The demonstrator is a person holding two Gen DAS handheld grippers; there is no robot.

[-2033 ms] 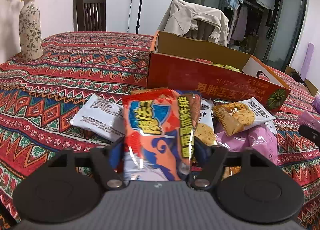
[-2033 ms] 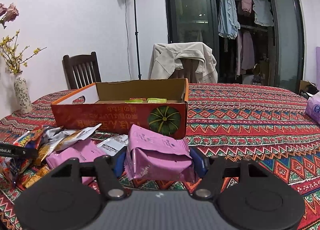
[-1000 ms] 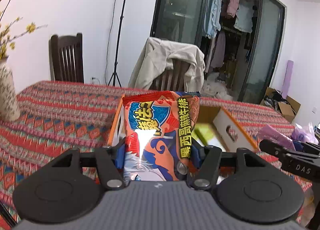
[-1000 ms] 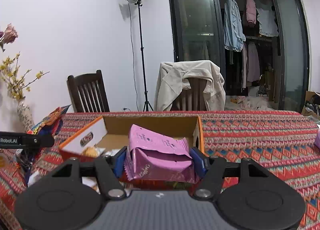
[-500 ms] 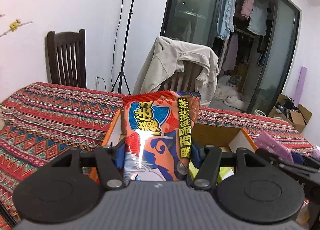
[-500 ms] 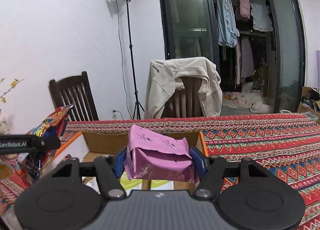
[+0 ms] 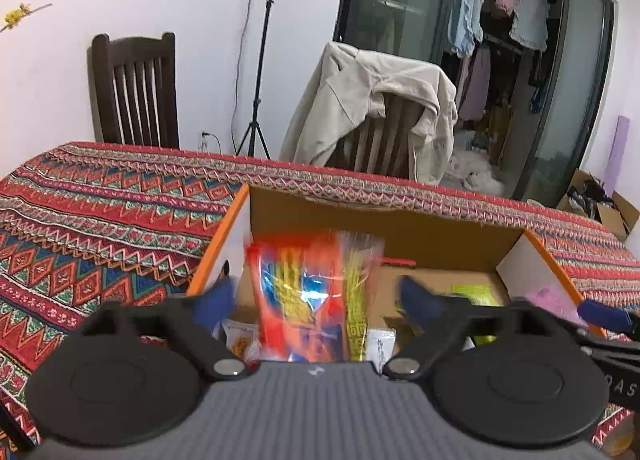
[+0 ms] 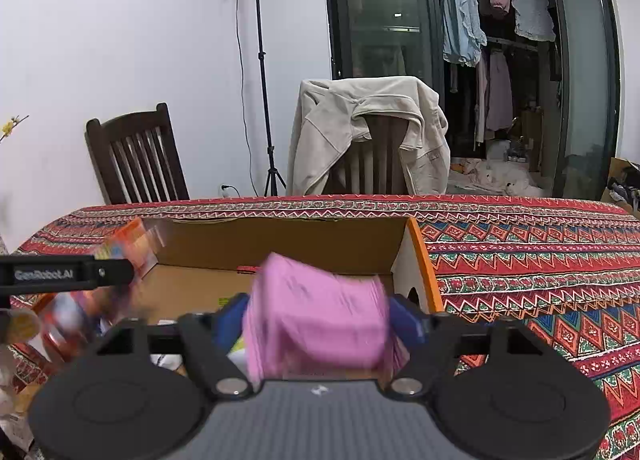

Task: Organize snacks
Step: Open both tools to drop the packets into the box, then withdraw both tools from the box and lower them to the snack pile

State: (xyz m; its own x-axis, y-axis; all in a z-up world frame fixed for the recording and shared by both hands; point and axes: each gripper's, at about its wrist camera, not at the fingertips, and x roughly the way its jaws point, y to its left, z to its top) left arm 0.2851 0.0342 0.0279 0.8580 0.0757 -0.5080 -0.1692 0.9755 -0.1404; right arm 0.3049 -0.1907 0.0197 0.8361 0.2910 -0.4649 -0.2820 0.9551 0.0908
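Over the open cardboard box (image 7: 400, 236), my left gripper (image 7: 316, 300) has its jaws opening wide. The red-orange snack bag (image 7: 304, 292) between them is blurred, with a gap to each blue pad, and hangs loose above the box floor. My right gripper (image 8: 318, 316) is above the same box (image 8: 280, 244), and its jaws are opening too. The pink snack bag (image 8: 316, 320) sits blurred between them, and the pads no longer pinch it. Yellow-green packets (image 7: 472, 296) and white packets (image 7: 236, 336) lie inside the box.
The box stands on a red patterned tablecloth (image 7: 100, 211). Behind the table are a dark wooden chair (image 7: 136, 91), a chair draped with a beige jacket (image 8: 368, 131) and a light stand (image 8: 260, 59). Loose snacks lie at the lower left (image 8: 16, 324).
Both grippers moved forward and down over the box. Both pairs of jaws, shut on their bags before, have spread, and the red-orange and pink bags are slipping free.
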